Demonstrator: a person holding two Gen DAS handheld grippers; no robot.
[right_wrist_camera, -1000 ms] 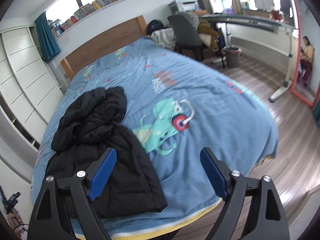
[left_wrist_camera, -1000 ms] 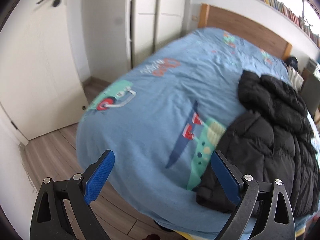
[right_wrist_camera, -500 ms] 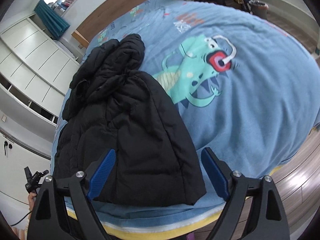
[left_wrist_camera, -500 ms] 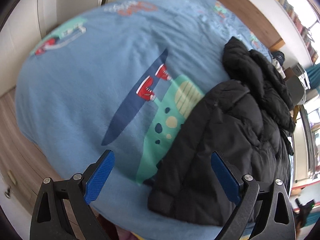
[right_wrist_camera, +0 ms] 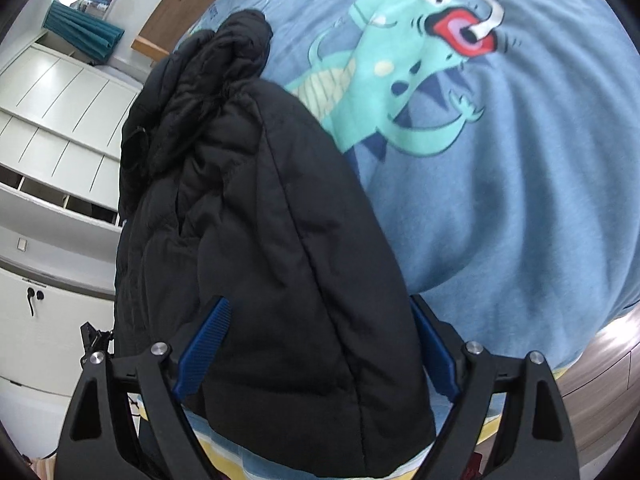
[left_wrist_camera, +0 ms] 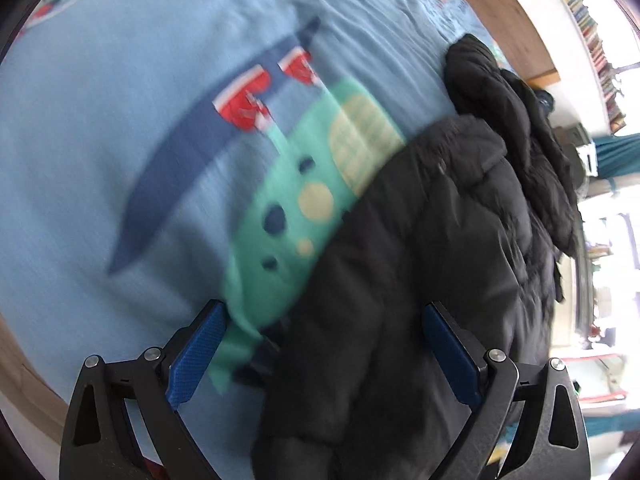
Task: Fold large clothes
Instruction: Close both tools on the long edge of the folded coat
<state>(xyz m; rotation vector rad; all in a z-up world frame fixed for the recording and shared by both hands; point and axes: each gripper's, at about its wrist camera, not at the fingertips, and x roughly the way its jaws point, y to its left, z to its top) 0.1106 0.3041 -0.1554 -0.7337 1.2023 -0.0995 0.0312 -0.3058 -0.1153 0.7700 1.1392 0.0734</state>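
Left wrist view: the left gripper [left_wrist_camera: 324, 348] is shown with its jaws spread wide and nothing clamped; the near left corner of a black puffer jacket [left_wrist_camera: 420, 264] lies between and beneath the blue pads [left_wrist_camera: 196, 356], though contact cannot be confirmed because of blur. The jacket is laid lengthwise on a blue bedspread [left_wrist_camera: 120, 120] printed with a cartoon figure, its hem toward the foot of the bed and its hood bunched toward the wooden headboard [left_wrist_camera: 504, 12]. Right wrist view: the right gripper [right_wrist_camera: 318, 350] is likewise held wide, straddling the hem at the jacket's [right_wrist_camera: 256, 240] near right part; the padded cloth bulges up between the pads [right_wrist_camera: 204, 344], but it is not seen to be pinched. White cupboards [right_wrist_camera: 52, 128] are visible at the left of this view, and the dinosaur print of the bedspread [right_wrist_camera: 520, 200] at the right.

Handling, as judged: the garment is expected to be light, soft and springy, with a slick quilted shell that may slide from a shallow grip. A hold is best taken at the two hem corners, where the stitched edge is thinner and firmer than the padded panels
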